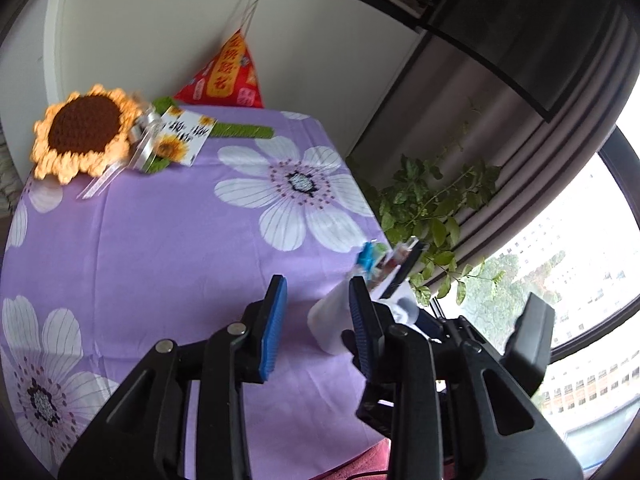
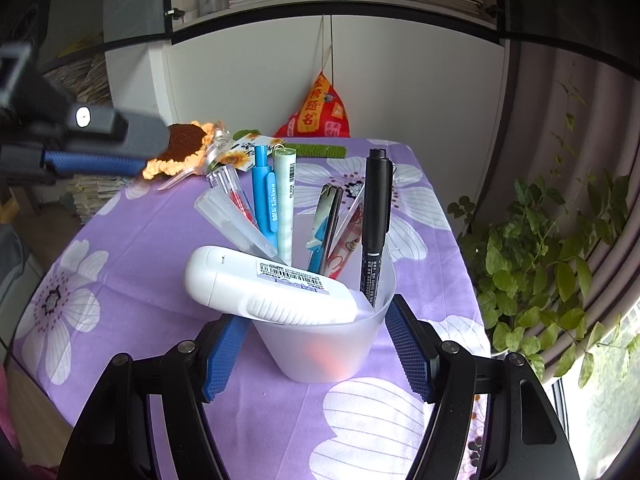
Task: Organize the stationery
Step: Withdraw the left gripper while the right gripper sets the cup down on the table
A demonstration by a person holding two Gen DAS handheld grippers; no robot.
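Observation:
A frosted plastic cup (image 2: 320, 348) stands on the purple flowered tablecloth (image 2: 132, 264). It holds several pens, a black marker (image 2: 376, 216), a blue pen (image 2: 265, 196) and a white stapler-like case (image 2: 264, 288) lying across its rim. My right gripper (image 2: 320, 354) is open with its blue pads on either side of the cup, at or very near its walls. My left gripper (image 1: 320, 320) is open and empty above the cloth; the cup (image 1: 330, 322) shows just right of its right finger.
A crocheted sunflower (image 1: 82, 132) with a card and green stem lies at the table's far left. A red pouch (image 1: 226, 76) hangs against the white wall. A leafy plant (image 2: 552, 264) stands right of the table by the window. Bookshelves sit above.

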